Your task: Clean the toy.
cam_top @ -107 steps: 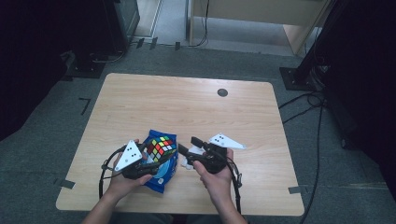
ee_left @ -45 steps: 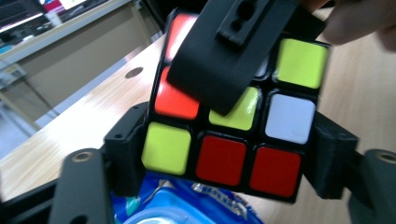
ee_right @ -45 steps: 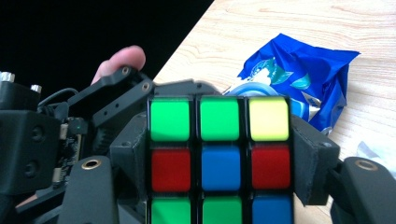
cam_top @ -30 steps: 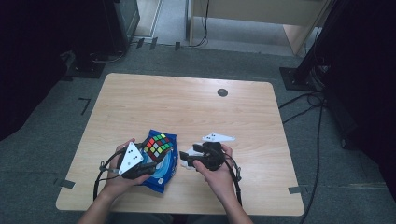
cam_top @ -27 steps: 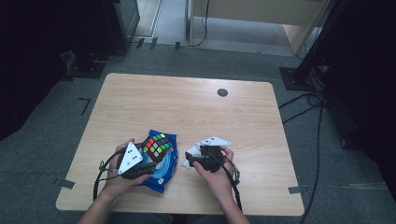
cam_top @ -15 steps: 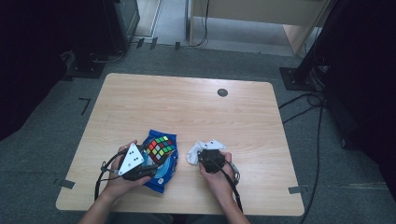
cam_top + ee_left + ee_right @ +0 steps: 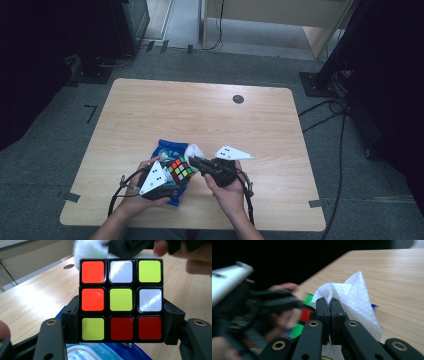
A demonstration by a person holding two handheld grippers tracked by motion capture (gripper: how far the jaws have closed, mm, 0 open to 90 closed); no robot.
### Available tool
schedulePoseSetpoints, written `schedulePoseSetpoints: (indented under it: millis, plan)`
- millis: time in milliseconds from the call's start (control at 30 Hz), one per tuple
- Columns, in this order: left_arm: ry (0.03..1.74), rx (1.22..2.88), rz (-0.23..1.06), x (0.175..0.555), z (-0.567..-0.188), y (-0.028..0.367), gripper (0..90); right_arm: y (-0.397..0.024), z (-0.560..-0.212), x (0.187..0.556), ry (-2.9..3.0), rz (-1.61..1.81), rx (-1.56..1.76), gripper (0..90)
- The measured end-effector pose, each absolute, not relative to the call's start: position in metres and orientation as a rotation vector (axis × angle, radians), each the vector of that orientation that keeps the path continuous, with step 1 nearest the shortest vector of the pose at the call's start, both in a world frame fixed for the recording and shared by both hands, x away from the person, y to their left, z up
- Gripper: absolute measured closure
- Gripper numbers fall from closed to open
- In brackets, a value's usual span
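While the left gripper [image 7: 121,322] clamps the puzzle cube [image 7: 121,300] by its two sides and holds it above the blue packet [image 7: 167,148] at the near edge of the table [image 7: 200,115], the right gripper [image 7: 330,305] has just been closing its jaws, which now pinch a crumpled white wipe [image 7: 352,300] just beside the cube's upper edge.
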State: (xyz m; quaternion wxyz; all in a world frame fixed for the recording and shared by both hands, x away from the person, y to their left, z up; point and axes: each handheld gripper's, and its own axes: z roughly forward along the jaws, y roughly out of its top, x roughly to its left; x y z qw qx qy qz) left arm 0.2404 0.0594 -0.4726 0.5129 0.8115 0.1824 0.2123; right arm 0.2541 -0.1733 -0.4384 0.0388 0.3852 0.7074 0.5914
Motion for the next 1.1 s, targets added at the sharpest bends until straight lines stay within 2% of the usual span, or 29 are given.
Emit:
schedulePoseSetpoints:
  millis: [167, 433, 633, 767, 1100]
  plan:
    - [0.463, 1.924, 0.516, 0.243, -0.468, 0.066, 34.1, -0.162, -0.422, 0.241, 2.245, 1.863, 1.02, 88.7]
    - [0.468, 1.886, 0.494, 0.243, -0.463, 0.073, 34.1, -0.182, -0.44, 0.256, 2.157, 1.823, 1.244, 88.4]
    - [0.443, 1.903, 0.491, 0.238, -0.463, 0.063, 34.1, -0.175, -0.43, 0.25, 2.133, 1.833, 1.199, 87.7]
    - [0.476, 1.877, 0.493, 0.242, -0.46, 0.071, 34.1, -0.167, -0.419, 0.24, 2.162, 1.857, 1.085, 87.8]
    - [0.447, 1.858, 0.454, 0.239, -0.458, 0.072, 34.1, -0.183, -0.435, 0.256, 2.108, 1.826, 1.266, 87.8]
